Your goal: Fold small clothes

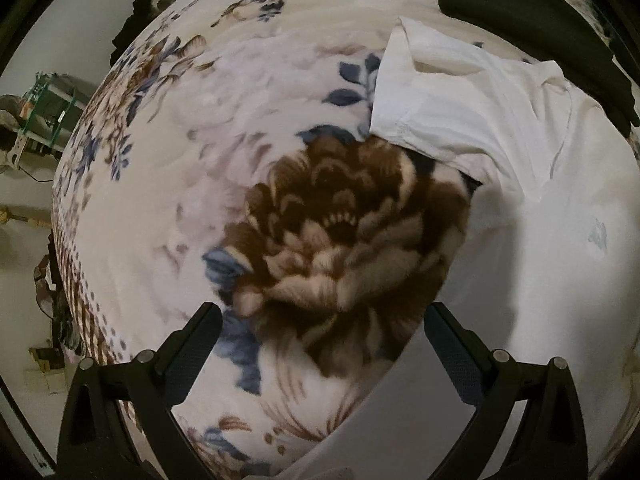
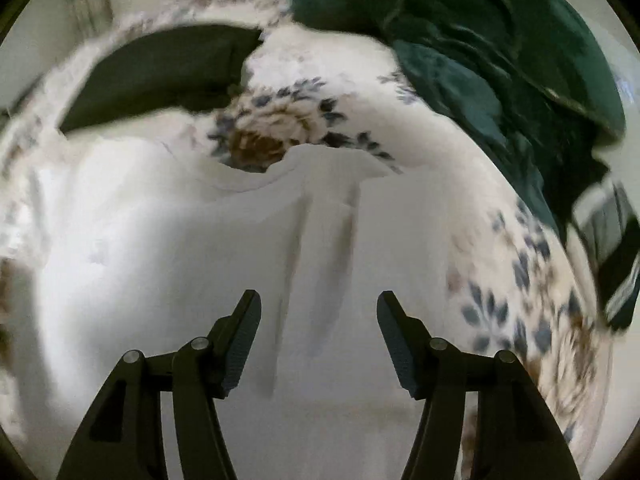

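The left gripper (image 1: 322,322) hangs wide open and empty over the flowered blanket (image 1: 168,184), while the right gripper (image 2: 319,312), also spread and empty, hovers above the one white shirt (image 2: 168,240) lying flat there, sleeve out. Folding looks barely begun. Counted: one shirt, one dark folded cloth (image 2: 160,76), one green heap (image 2: 472,48), two grippers.

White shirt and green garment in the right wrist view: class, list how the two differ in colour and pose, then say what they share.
1. Colour: the white shirt is plain white; the green garment is dark green.
2. Pose: the white shirt lies spread nearly flat, with a few creases; the green garment is bunched in a rumpled heap.
3. Place: the white shirt lies under the open right gripper; the green garment sits at the far right.

Both rest on the floral blanket.
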A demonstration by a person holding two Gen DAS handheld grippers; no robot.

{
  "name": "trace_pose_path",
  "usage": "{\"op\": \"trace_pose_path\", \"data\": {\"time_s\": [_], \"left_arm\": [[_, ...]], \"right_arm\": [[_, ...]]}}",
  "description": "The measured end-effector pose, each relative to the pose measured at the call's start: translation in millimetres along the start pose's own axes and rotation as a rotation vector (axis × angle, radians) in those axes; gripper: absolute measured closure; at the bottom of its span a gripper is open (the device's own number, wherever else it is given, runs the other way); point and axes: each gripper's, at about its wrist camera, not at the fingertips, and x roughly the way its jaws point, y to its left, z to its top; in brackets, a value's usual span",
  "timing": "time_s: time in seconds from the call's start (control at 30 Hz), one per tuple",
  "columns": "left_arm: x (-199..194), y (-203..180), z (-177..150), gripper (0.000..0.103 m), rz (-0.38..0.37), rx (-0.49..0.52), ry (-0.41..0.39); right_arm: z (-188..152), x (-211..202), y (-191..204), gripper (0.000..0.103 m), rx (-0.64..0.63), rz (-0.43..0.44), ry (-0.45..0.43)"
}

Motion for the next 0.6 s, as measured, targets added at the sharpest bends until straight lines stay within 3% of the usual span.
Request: {"op": "trace_pose_path", "data": {"time_s": [0.07,0.1,0.13,0.17,0.3,0.4,0.5,0.6], "left_arm": [[1,-1,5,0.000,0.003,0.013,-0.013],[1,-2,7,0.000,0.001,0.017,-0.022],[-1,-3,8,0.000,-0.002,0.018,-0.034],[-2,-4,10,0.000,-0.005,0.019,-0.043],[-3,-8,16,0.000,-0.019,0.023,-0.062],[-1,-8,18,0.000,-0.027,0.023,-0.057],[-3,-8,17,0.000,-0.027,0.027,-0.059],[-4,-8,15,0.000,-0.015,0.037,-0.069]], "right_arm": [[19,23,19,0.046,-0.052,-0.053,0.042],[25,30,26,0.058,-0.074,-0.076,0.044],[27,37,33,0.092,-0.095,-0.098,0.040],[30,42,41,0.099,-0.126,-0.133,0.034],[31,35,73,0.103,-0.235,-0.206,-0.061],[29,27,91,0.103,-0.281,-0.179,-0.107],[28,19,100,0.103,-0.298,-0.159,-0.092],[30,20,95,0.095,-0.290,-0.309,-0.073]]}}
